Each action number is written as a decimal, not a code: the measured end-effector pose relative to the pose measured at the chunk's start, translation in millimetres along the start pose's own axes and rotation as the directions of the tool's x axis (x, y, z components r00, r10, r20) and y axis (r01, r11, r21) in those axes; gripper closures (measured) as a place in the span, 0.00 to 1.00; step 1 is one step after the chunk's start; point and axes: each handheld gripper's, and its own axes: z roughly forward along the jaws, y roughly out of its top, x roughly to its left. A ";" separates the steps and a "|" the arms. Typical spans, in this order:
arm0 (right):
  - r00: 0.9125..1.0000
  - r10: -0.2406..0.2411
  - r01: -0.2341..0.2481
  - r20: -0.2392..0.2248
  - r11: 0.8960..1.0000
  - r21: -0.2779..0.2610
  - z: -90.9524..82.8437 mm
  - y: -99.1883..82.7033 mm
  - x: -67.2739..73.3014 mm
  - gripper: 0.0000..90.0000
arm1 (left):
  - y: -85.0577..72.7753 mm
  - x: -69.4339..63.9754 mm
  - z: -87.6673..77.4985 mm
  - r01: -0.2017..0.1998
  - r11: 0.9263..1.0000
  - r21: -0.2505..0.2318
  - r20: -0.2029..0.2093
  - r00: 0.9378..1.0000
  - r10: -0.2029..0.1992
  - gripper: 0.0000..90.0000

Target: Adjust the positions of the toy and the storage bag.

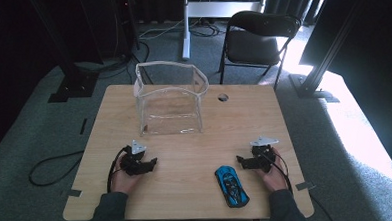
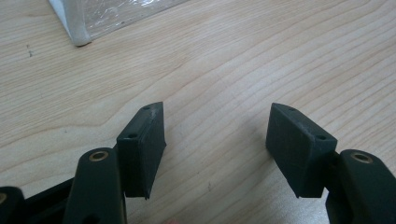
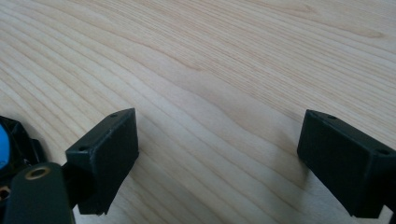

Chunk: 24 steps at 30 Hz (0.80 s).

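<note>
Wooden table point(image 1: 185, 141), unlabelled blue toy car point(image 1: 232, 186)

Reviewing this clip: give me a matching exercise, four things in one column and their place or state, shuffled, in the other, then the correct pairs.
Things:
1. blue toy car
2. clear bag
3. left gripper
4. folding chair

Places or states:
A. on the floor beyond the table's far edge
B. stands open at the far middle of the table
C. lies near the front edge, beside the right gripper
D. jaws apart over bare wood, a corner of the bag ahead

Pairs: 1-C, 2-B, 3-D, 4-A
</note>
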 end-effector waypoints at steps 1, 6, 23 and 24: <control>1.000 0.000 0.000 0.000 1.000 0.000 0.0 0.0 0.0 0.13 | -0.2 0.1 0.0 -0.002 1.000 -0.001 0.001 1.000 0.002 0.42; 1.000 -0.020 0.020 -0.020 1.000 0.001 0.7 0.7 3.5 0.13 | -1.0 0.3 0.0 -0.004 1.000 -0.008 0.004 1.000 0.004 0.42; 1.000 -0.016 0.017 -0.022 0.999 0.035 2.2 6.3 7.9 0.14 | 1.7 5.0 0.9 0.016 1.000 0.008 -0.013 1.000 -0.016 0.39; 1.000 -0.017 0.018 -0.022 0.999 0.043 2.3 7.5 7.8 0.14 | 1.8 5.8 0.6 0.017 1.000 0.012 -0.016 1.000 -0.017 0.39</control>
